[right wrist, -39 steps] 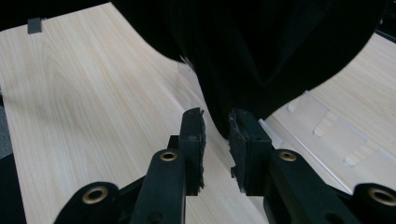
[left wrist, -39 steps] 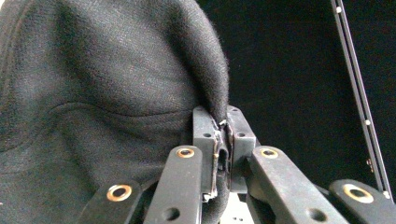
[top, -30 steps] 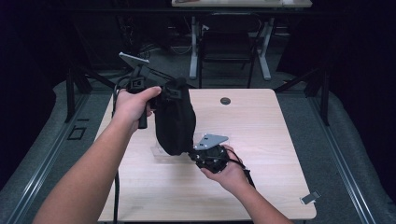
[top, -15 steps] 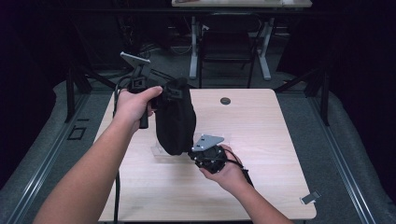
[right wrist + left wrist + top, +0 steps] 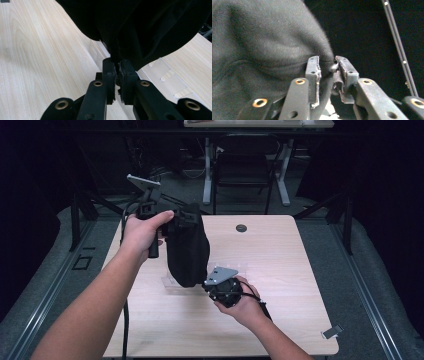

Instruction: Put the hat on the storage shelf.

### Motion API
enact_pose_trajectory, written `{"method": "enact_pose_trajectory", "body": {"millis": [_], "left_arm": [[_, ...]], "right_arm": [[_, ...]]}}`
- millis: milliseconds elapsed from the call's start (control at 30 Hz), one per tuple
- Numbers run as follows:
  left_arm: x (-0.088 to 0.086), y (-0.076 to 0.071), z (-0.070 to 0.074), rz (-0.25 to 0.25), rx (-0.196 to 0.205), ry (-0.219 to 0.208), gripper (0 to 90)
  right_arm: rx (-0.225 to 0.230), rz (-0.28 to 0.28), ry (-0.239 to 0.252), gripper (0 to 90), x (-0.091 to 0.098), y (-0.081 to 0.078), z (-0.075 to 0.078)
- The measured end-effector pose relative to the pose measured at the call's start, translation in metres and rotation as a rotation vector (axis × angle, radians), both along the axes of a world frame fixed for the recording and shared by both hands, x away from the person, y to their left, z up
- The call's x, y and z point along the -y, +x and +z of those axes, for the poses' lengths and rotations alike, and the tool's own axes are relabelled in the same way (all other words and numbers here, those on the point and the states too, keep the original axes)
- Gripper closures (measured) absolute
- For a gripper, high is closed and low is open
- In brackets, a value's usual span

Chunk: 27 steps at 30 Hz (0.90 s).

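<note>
A black cloth point(image 5: 187, 251) hangs in the air over the left part of the wooden table point(image 5: 280, 265). My left gripper point(image 5: 186, 217) is raised at the table's back left and is shut on the cloth's top edge; up close the fabric point(image 5: 262, 50) is pinched between its jaws point(image 5: 327, 72). My right gripper point(image 5: 210, 285) sits lower, near the table's middle, shut on the bottom edge of the cloth point(image 5: 140, 27), with its jaws pressed together point(image 5: 117, 72). A clear flat plastic piece point(image 5: 172, 281) lies on the table under the cloth.
A small dark round disc point(image 5: 241, 228) lies near the table's far edge. A small clip-like object point(image 5: 332, 332) rests at the front right corner. Beyond the table stand a dark chair point(image 5: 245, 170) and white desk legs point(image 5: 285, 175). The clear plastic strip with slots point(image 5: 170, 80) lies beside my right gripper.
The left gripper lifted the cloth's top slightly up and back. The right gripper moved a little left and closer under the cloth, holding its lower edge.
</note>
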<state>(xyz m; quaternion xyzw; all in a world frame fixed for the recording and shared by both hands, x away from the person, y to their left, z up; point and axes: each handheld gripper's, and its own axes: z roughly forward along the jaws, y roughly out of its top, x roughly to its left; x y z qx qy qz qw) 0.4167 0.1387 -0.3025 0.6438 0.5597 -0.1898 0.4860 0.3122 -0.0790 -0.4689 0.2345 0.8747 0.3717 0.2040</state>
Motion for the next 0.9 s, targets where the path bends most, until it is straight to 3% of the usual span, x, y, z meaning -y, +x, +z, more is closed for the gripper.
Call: {"method": "enact_pose_trajectory", "body": {"millis": [133,500,667,733,800,900], "left_arm": [[-0.010,-0.003,0.006,0.012,0.018,-0.008,68.1],[-0.046,-0.007,0.001,0.066,0.035,0.064,64.7],[-0.065,-0.009,-0.014,0.092,0.024,0.096,62.9],[-0.071,-0.010,-0.021,0.096,0.035,0.146,61.8],[-0.073,-0.011,-0.024,0.102,0.029,0.171,61.4],[-0.081,-0.012,-0.035,0.104,0.021,0.200,60.5]], "right_arm": [[-0.005,-0.002,0.012,84.6,0.001,0.001,0.000],[-0.013,-0.020,0.032,84.7,0.007,0.002,-0.003],[-0.029,-0.035,0.039,84.9,0.013,0.004,-0.007],[-0.053,-0.041,0.050,84.9,0.015,0.006,-0.011],[-0.062,-0.045,0.045,85.0,0.016,0.008,-0.013],[-0.106,-0.067,0.077,85.0,0.021,0.011,-0.019]]}}
